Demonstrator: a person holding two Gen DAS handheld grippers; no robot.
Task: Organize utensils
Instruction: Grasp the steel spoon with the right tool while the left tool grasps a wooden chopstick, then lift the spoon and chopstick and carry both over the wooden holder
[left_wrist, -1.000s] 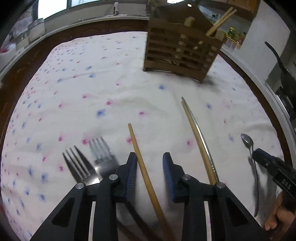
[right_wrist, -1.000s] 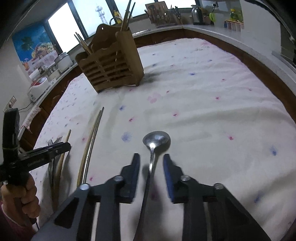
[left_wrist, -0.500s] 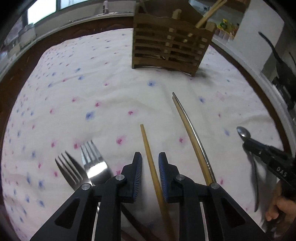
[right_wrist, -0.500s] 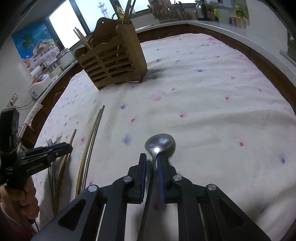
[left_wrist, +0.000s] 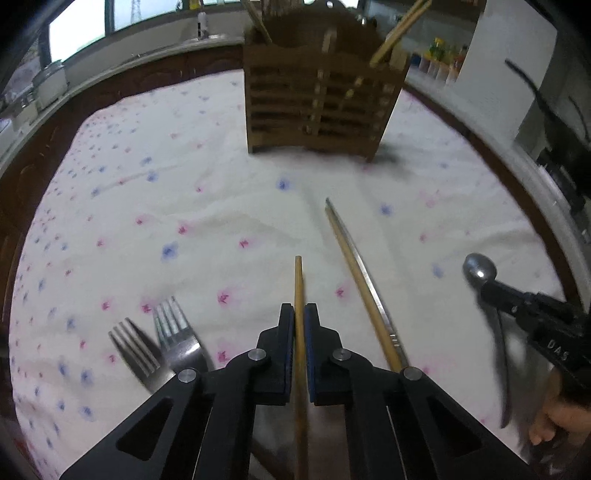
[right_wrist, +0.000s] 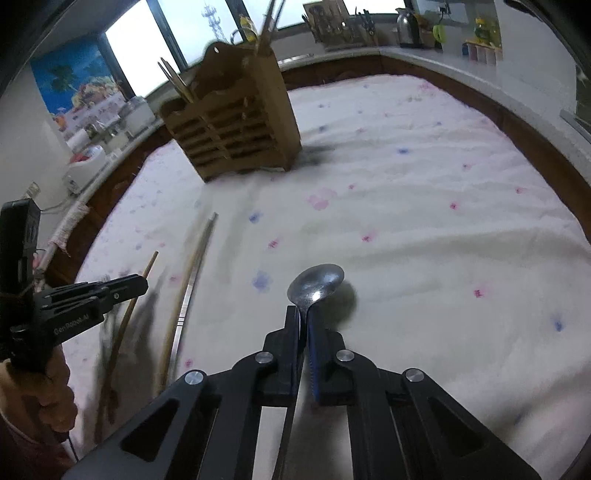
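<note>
My left gripper (left_wrist: 300, 314) is shut on a wooden chopstick (left_wrist: 298, 280) that sticks out ahead of the blue pads. My right gripper (right_wrist: 303, 315) is shut on the neck of a metal spoon (right_wrist: 316, 282), its bowl just past the fingertips and lifted above its shadow. In the left wrist view the spoon (left_wrist: 480, 267) and right gripper (left_wrist: 491, 290) show at the right edge. The wooden slatted utensil holder (left_wrist: 321, 107) stands at the far side of the cloth, also seen as the holder (right_wrist: 236, 129), with chopsticks in it.
Two forks (left_wrist: 162, 343) lie on the flowered white cloth (left_wrist: 184, 184) left of my left gripper. A wooden and a metal chopstick (left_wrist: 362, 288) lie side by side to its right. Counter clutter and appliances ring the table edge.
Both grippers have closed, the left onto the chopstick and the right onto the spoon. The spoon's bowl has come up off the cloth.
</note>
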